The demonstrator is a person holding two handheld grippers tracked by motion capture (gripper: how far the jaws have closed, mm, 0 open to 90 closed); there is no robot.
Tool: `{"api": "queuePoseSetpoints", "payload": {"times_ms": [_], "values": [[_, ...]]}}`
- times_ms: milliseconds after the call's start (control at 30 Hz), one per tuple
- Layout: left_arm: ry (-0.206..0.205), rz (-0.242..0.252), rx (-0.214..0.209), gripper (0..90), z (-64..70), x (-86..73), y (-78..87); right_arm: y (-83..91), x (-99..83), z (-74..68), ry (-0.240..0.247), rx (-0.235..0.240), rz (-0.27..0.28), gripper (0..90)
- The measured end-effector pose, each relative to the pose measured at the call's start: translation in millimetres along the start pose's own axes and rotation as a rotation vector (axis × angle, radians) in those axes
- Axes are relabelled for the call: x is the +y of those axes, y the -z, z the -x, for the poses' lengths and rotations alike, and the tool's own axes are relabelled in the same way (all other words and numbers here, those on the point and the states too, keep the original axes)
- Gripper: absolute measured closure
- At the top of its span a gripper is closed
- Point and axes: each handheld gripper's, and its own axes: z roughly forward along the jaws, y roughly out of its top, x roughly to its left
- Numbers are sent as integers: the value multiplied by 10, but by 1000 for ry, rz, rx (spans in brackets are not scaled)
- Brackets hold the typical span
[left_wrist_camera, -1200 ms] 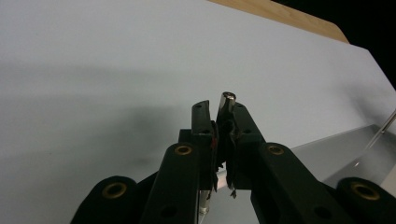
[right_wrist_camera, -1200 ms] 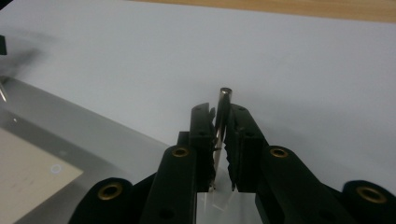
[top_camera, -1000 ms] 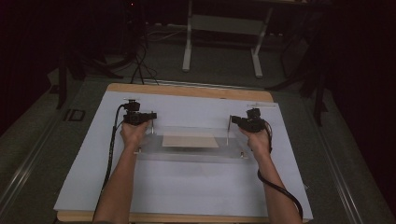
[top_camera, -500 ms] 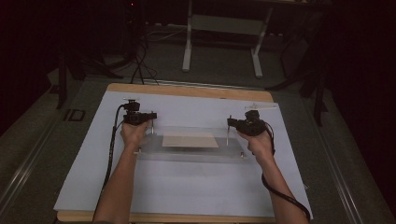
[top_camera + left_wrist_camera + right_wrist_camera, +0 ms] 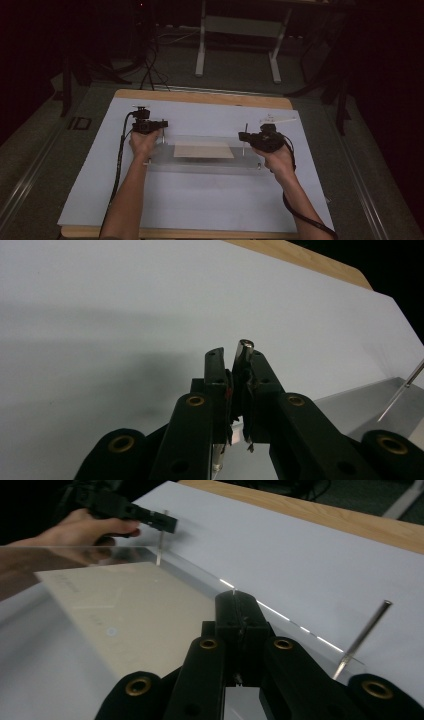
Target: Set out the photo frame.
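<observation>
The clear acrylic plate [image 5: 200, 162] sits at the middle of the high view, on the white sheet [image 5: 200, 210] that covers the tabletop [image 5: 200, 96], with a beige card [image 5: 202, 149] lying flat under or inside it. Thin metal pins stand at its corners. It looks rigid, smooth and glossy, so probably slippery on its faces and easily scratched; likely light, but broad enough to flex or tip if lifted from one end. The pins or the plate's edges seem the safer places to take hold, both ends together.

The left tongs [image 5: 161, 124] are at the plate's upper left corner in the high view. In the left gripper view the left tongs [image 5: 234, 357] are clamped on the left pin [image 5: 244, 347], whose rounded metal tip shows between the black jaws.

The right tongs [image 5: 243, 135] are at the plate's upper right corner. In the right gripper view the right tongs [image 5: 236, 600] have their jaws pressed together, seemingly over the plate's far edge; whether they pinch it I cannot tell. A free right pin [image 5: 362, 635] stands tilted just beside them, at the lower right of that frame.
</observation>
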Motion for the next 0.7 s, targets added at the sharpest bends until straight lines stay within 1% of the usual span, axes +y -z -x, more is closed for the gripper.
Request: {"api": "queuePoseSetpoints", "payload": {"times_ms": [100, 133, 167, 200, 233, 267, 300, 333, 400, 533, 567, 600, 633, 667, 700], "values": [[-2, -1, 1, 832, 0, -1, 1, 53, 2, -85, 7, 26, 6, 900], [-2, -1, 2, 832, 0, -1, 1, 83, -3, -151, 20, 38, 5, 900], [-2, 0, 1, 832, 0, -2, -1, 97, -9, -184, 34, 31, 1, 900], [-2, 0, 0, 832, 0, -2, -1, 97, -9, -184, 34, 31, 1, 900], [-1, 0, 0, 831, 0, -2, -1, 114, -19, -208, 34, 33, -2, 900], [1, 0, 1, 831, 1, -1, -2, 153, -42, -240, 26, 46, 1, 900], [5, 0, 0, 831, 1, 0, -3, 153, -42, -240, 26, 46, 1, 900], [5, 0, 0, 831, 0, 0, -4, 194, -59, -281, 37, 49, 6, 900], [-1, 1, 2, 831, 2, -3, -3, 214, -65, -308, 39, 52, 7, 900], [3, 2, 2, 831, 2, -3, -4, 282, -85, -437, 65, 54, 13, 900], [4, 2, 2, 831, 3, -3, -4, 308, -95, -508, 80, 60, 17, 900], [4, 2, 1, 831, 2, -4, -5, 308, -95, -508, 80, 60, 17, 900], [4, 2, 1, 830, 2, -5, -4, 334, -102, -573, 90, 72, 20, 900], [4, 3, 1, 830, 1, -5, -4, 334, -102, -573, 90, 72, 20, 900], [7, 4, 0, 830, 2, -7, -4, 347, -104, -603, 96, 78, 21, 900]]}}
